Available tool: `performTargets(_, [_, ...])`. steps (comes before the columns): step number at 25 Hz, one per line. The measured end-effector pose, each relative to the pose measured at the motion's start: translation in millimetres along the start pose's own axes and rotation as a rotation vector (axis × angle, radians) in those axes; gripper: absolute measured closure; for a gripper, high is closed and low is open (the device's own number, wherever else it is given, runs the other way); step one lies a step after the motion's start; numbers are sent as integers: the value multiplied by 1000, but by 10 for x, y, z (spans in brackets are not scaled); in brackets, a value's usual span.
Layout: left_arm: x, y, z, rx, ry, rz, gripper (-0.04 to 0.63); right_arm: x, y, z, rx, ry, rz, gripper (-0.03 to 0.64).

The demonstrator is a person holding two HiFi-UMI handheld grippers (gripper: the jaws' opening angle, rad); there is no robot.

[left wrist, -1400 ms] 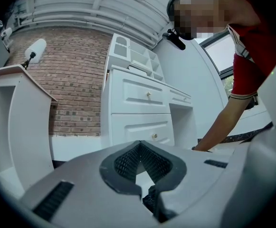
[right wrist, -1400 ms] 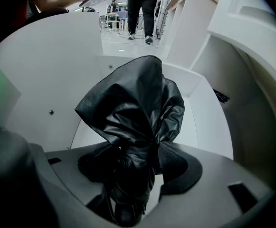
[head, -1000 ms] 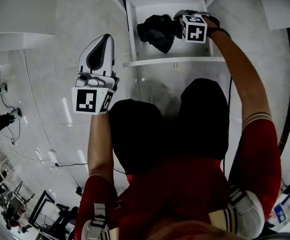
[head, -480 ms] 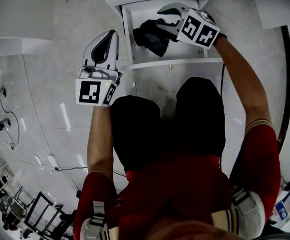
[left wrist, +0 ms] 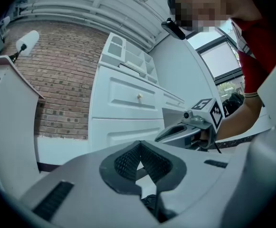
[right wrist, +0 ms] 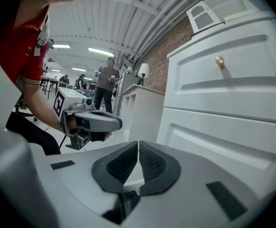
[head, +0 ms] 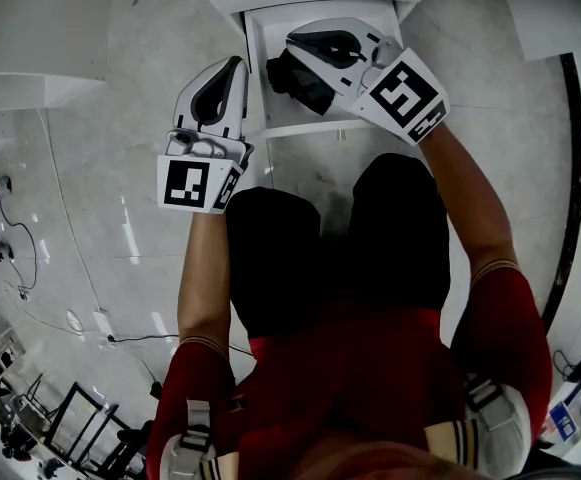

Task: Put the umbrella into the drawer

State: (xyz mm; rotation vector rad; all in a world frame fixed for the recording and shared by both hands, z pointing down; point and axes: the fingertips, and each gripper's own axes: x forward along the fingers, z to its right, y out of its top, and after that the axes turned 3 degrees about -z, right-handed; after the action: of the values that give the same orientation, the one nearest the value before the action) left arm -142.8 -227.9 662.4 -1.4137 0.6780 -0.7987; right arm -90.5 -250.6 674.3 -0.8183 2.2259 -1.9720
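The black folded umbrella (head: 300,80) lies inside the open white drawer (head: 310,126) at the foot of the cabinet. My right gripper (head: 294,42) hangs above the drawer and partly covers the umbrella; its jaws are shut with nothing between them (right wrist: 138,151). My left gripper (head: 236,64) hovers just left of the drawer, also shut and empty (left wrist: 138,151). Each gripper shows in the other's view: the right gripper (left wrist: 190,127) and the left gripper (right wrist: 92,122). Neither gripper view shows the umbrella.
The white cabinet has closed upper drawers with a round knob (right wrist: 219,61). The person's knees in black trousers (head: 270,258) are just in front of the drawer. A white shelf unit (head: 30,78) stands at left, cables (head: 70,313) cross the floor, and people (right wrist: 107,82) stand far behind.
The right gripper has risen out of the drawer, away from the umbrella, turning as it went, and its jaws have closed. The umbrella stays in the drawer. The left gripper has hardly moved.
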Motion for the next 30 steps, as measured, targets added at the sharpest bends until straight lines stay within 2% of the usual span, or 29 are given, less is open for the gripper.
performTargets(8, [-82,166,129,-8,-15,42,589,-206,283,-86,124,-86,176,617])
performTargets(13, [-181,356,203,-10,-22,53,589,-398,473,-125,145,-146,240,617])
performTargets(17, [-269,637,243,1,-21,49,589,-558,687,-154,137,-168,245,618])
performTargets(22, [-436,1083,269,-1,-22,35,589,-779,1026,-210,129,-182,201,618])
performTargets(30, [-729,2030,421,-46,-7,21,589,-1236,1913,-344,176,-173,173,617])
